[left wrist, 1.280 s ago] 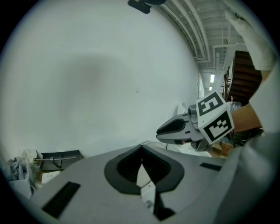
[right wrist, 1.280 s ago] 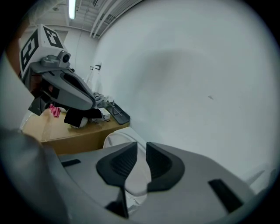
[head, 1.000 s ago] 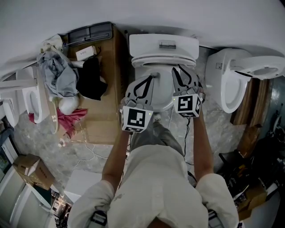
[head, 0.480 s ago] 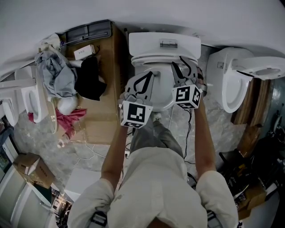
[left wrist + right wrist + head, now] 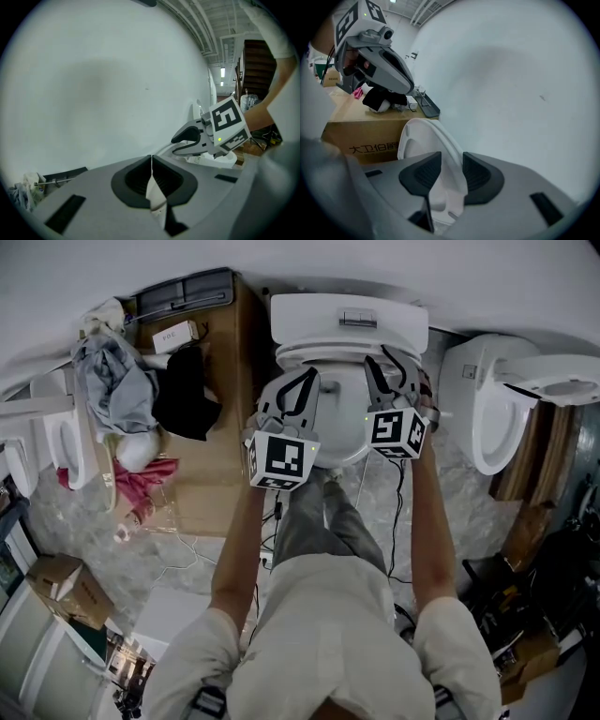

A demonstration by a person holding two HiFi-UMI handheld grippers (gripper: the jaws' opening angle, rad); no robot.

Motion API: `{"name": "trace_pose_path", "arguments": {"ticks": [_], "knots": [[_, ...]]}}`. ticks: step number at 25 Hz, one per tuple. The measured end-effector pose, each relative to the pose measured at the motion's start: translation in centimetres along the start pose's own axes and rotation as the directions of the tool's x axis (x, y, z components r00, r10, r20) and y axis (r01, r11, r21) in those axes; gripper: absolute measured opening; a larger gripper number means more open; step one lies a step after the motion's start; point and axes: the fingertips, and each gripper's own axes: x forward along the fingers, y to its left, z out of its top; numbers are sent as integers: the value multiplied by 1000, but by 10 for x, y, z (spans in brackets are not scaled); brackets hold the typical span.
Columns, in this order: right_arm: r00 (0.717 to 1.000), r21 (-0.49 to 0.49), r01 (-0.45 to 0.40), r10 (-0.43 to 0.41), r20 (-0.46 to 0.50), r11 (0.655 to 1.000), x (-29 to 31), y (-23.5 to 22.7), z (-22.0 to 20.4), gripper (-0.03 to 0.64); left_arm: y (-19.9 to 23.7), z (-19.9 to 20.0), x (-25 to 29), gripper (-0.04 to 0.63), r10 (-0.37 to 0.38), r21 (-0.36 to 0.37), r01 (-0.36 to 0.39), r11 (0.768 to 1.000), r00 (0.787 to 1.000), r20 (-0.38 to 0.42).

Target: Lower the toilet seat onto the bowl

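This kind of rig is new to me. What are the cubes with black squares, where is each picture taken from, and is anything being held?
There is no robot here. A person holds a two-jaw tool in each hand, and the marker cubes are part of those tools. The head view looks steeply down from a camera on the person's head. The other two pictures come from cameras riding on each tool, looking along its jaws. The person faces a toilet. A cardboard box carrying clothes stands on one side of it, and a second toilet on the other. The right tool has the raised toilet seat between its jaws, which have just been closing and appear to press on its rim. The left tool is shut and holds nothing.
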Motion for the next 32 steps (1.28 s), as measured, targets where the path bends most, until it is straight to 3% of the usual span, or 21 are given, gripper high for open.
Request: {"name": "trace_pose_path", "arguments": {"ticks": [5,19,32], "knots": [[998,14,40,-41,42,999,-9,-1,1,111,-5,-8,1,26,26,8,-26,1000,1000,9],[989,30,61,-65,136,998,-52,32,-3,104,-42,-22,-1,68,51,83,-52,995,999,21],[990,55,21,-29,141,998,-96,76,-20,114,-85,-64,-20,124,54,143,-44,989,996,-65]]}}
